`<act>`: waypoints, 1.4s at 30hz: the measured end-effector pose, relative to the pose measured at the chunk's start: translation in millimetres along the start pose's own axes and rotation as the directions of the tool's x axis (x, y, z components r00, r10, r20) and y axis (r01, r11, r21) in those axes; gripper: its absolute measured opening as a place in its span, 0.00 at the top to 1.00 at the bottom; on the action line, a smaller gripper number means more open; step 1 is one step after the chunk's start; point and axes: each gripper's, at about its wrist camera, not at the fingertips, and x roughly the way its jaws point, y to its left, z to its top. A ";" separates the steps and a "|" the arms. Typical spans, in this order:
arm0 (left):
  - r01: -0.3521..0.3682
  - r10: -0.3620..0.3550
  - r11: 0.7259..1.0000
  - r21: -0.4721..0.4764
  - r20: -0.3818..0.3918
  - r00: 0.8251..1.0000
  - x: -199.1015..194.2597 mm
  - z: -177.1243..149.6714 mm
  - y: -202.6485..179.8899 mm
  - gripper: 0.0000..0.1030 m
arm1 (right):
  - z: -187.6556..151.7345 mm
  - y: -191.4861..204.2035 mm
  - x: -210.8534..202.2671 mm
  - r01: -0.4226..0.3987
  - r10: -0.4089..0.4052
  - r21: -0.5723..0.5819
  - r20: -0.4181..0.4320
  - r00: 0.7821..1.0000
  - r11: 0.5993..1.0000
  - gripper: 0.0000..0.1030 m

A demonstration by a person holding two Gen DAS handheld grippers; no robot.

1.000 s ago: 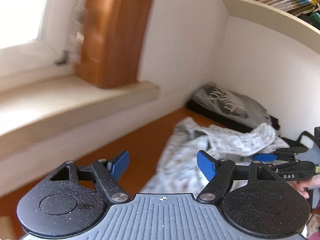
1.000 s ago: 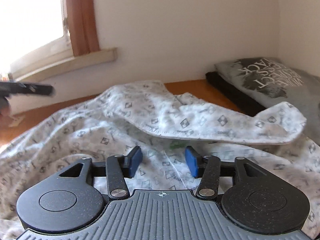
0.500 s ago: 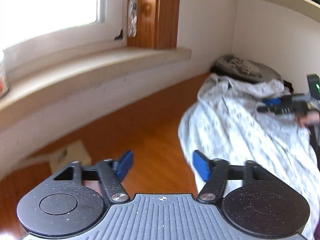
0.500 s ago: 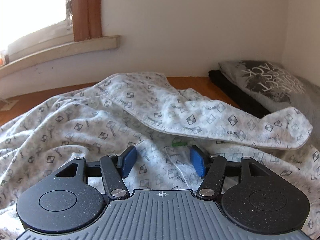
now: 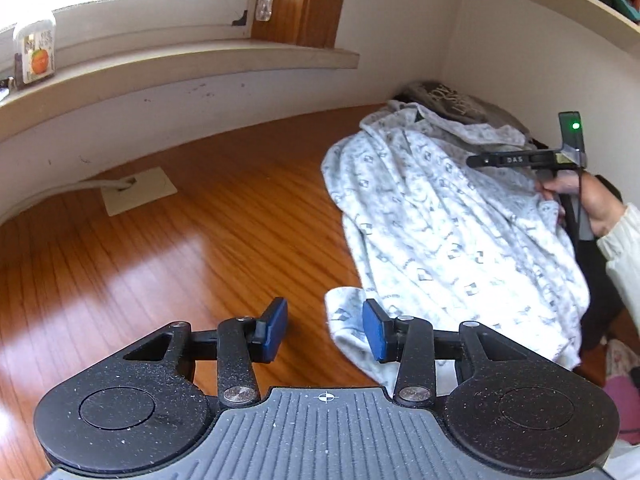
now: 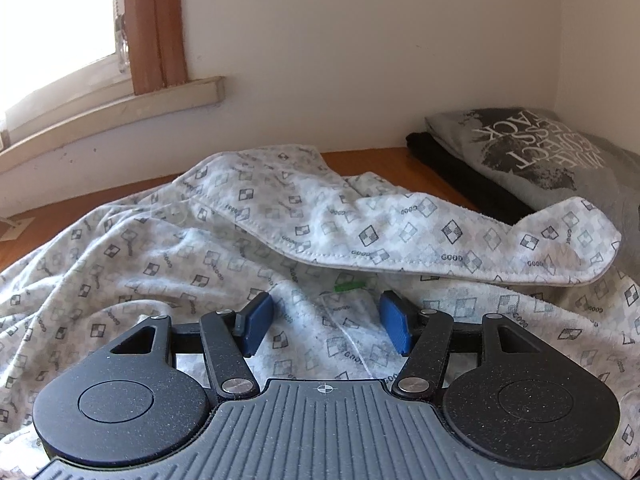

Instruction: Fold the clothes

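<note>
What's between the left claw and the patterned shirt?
Nothing visible. The left claw is open over bare wooden floor, its jaws having just been closing with nothing between them. The shirt lies spread out, its near corner right beside the right-hand pad.

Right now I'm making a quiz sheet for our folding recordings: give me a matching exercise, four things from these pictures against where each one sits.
Things:
1. patterned white garment
2. grey printed shirt
3. jar with an orange on its label
4. beige floor plate

Places:
A. on the windowsill
B. folded on a black garment in the corner
C. flat on the wood floor near the wall, a cable running to it
D. spread out crumpled on the wood floor

Pairs: 1-D, 2-B, 3-A, 4-C
</note>
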 end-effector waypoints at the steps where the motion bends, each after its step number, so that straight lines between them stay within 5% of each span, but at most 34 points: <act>1: 0.005 -0.005 1.000 0.006 -0.003 1.000 0.5 0.3 -1.4 0.68 | 0.0 -0.2 0.0 0.001 -0.001 0.002 0.000 1.000 1.000 0.42; 5: 0.002 -0.003 0.999 0.053 0.018 1.000 0.4 0.1 -12.1 0.96 | -0.2 -0.5 -0.3 0.006 -0.006 0.004 0.001 1.000 1.000 0.42; 11: -0.111 0.099 0.992 0.051 0.189 0.977 -34.5 24.1 -4.5 0.97 | -0.6 -1.1 -0.6 0.008 -0.008 0.006 0.002 1.000 1.000 0.42; 13: -0.148 0.140 0.989 0.028 0.192 0.971 -43.2 35.5 11.4 0.97 | -0.5 -0.6 -0.6 0.010 -0.010 0.006 0.002 1.000 1.000 0.42; 16: -0.180 0.180 0.984 -0.013 0.160 0.971 -47.0 42.5 32.8 0.96 | -0.5 -0.1 -0.9 0.012 -0.012 0.005 0.002 1.000 1.000 0.42; 21: -0.194 0.189 0.981 0.025 0.140 0.972 -42.5 28.5 16.7 0.92 | -0.7 1.5 -0.9 0.015 -0.015 0.008 0.002 1.000 1.000 0.42; 23: -0.188 0.182 0.982 0.030 0.141 0.973 -41.6 25.7 8.3 0.73 | -0.8 1.8 -0.9 0.016 -0.016 0.008 0.002 1.000 1.000 0.42; 26: -0.174 0.167 0.984 0.036 0.149 0.975 -43.1 21.6 -2.1 0.59 | -0.8 2.1 -0.8 0.017 -0.017 0.007 0.001 1.000 1.000 0.42; 33: -0.016 0.009 0.997 0.075 0.098 0.995 -28.1 11.8 -39.5 0.67 | -0.3 1.7 -0.6 0.019 -0.019 0.009 0.001 1.000 1.000 0.42; 42: 0.026 -0.028 0.996 0.080 0.026 0.999 -4.7 2.0 -53.6 0.62 | 0.0 0.9 -0.8 0.021 -0.021 0.008 0.000 1.000 1.000 0.42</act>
